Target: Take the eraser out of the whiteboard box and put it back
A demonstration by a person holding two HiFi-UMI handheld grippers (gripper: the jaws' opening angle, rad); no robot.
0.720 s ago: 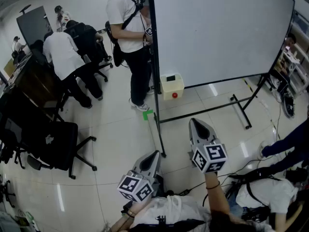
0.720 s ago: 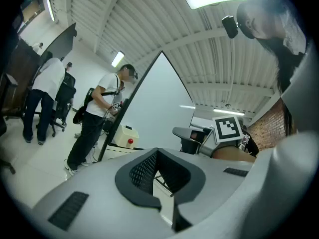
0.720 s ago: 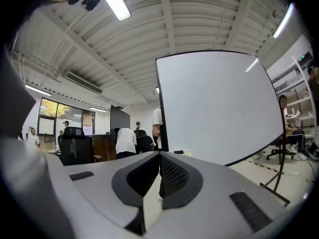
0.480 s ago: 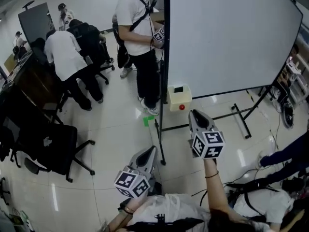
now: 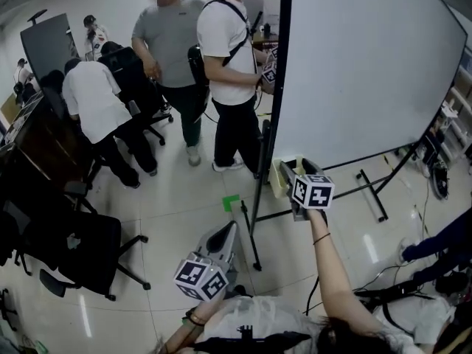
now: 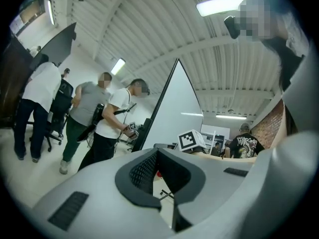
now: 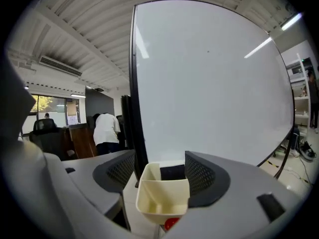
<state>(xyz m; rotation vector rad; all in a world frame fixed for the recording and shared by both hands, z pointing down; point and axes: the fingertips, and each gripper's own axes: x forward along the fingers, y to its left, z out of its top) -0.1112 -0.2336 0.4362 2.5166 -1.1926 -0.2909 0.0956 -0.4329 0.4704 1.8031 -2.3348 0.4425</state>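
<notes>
Right claw (image 7: 160, 171), wide open, straddles the whiteboard box (image 7: 162, 198) without gripping; eraser (image 7: 173, 172) lies crosswise inside; left claw (image 6: 157, 154) closed, empty

Between the spread jaws of our right gripper (image 7: 160, 176) the cream plastic box (image 7: 162, 199) stands open above; a black frame post (image 7: 137, 108) crowds its left, the white board (image 7: 214, 83) behind.

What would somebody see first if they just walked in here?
The huge whiteboard fills the upper right of the head view. At its lower left corner sits a small cream box with something dark inside, between the open fingers of the right gripper. A person in a white shirt stands just left of the board.
</notes>
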